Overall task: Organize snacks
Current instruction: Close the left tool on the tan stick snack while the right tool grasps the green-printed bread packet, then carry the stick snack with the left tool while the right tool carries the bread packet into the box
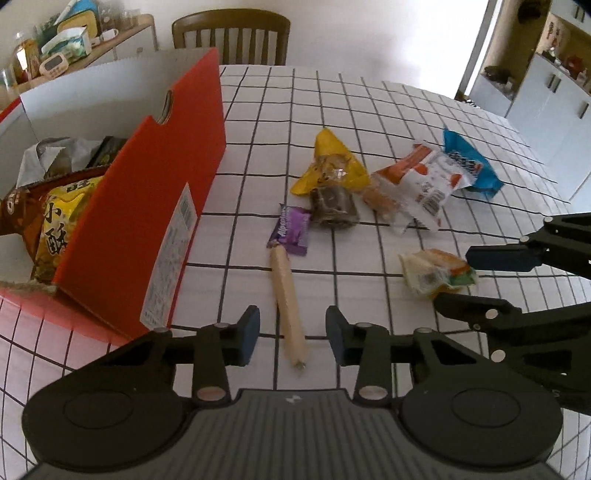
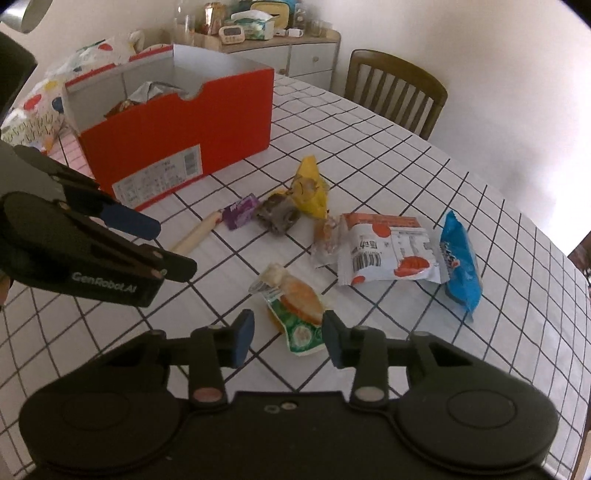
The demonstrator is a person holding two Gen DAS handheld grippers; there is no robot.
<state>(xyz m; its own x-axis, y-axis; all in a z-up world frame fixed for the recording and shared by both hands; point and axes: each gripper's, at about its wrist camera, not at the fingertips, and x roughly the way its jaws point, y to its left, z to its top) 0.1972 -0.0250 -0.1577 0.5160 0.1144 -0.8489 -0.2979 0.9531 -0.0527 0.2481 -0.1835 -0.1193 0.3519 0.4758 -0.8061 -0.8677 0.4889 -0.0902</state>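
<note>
A red box [image 1: 147,206] with several snack bags inside stands at the left; it also shows in the right wrist view [image 2: 177,144]. My left gripper [image 1: 291,338] is open, its fingers either side of the near end of a pale sausage stick [image 1: 286,306]. My right gripper [image 2: 288,341] is open around the near end of a green-and-orange packet [image 2: 299,310], which also shows in the left wrist view [image 1: 436,271]. Loose on the table lie a purple candy [image 1: 291,230], a yellow packet [image 1: 332,166], a dark brown cake [image 1: 332,205], a white-and-orange bag [image 2: 388,247] and a blue bag [image 2: 460,262].
The table has a white cloth with a black grid [image 1: 258,122]. A wooden chair [image 1: 231,37] stands at the far side. A sideboard with jars and tissue boxes [image 2: 258,33] is behind the box. A patterned bag [image 2: 40,99] lies left of the box.
</note>
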